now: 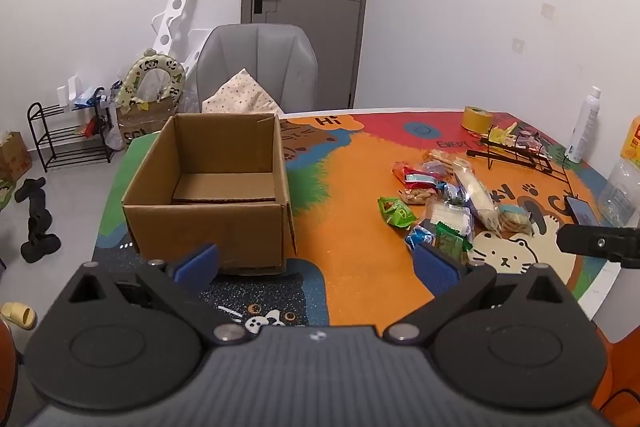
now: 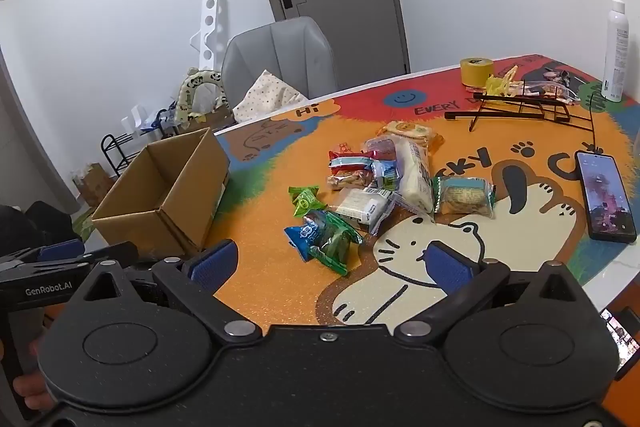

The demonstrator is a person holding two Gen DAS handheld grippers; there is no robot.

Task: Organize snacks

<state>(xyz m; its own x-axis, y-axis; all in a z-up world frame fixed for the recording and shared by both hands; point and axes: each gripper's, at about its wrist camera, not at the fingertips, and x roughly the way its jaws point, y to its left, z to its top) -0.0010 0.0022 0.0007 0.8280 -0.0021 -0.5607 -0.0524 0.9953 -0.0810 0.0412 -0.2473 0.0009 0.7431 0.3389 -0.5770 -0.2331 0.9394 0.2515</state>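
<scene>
Nothing appears sorted yet, so the whole job is judged still ahead. The left gripper (image 1: 316, 263) is hovering with its blue pads spread wide and nothing between them; the right gripper (image 2: 330, 261) is doing the same over the cartoon-cat table mat (image 2: 400, 287). Just beyond the right gripper's fingers, slightly toward its left pad, the green-and-blue wrapped candies (image 2: 324, 237) are lying at the near edge of the snack pile (image 2: 384, 183). Beyond the left gripper's left pad, the cardboard box (image 1: 208, 187) is sitting open and empty, well apart from the pile. Farther back, a yellow tape roll (image 2: 476, 71) is standing.
</scene>
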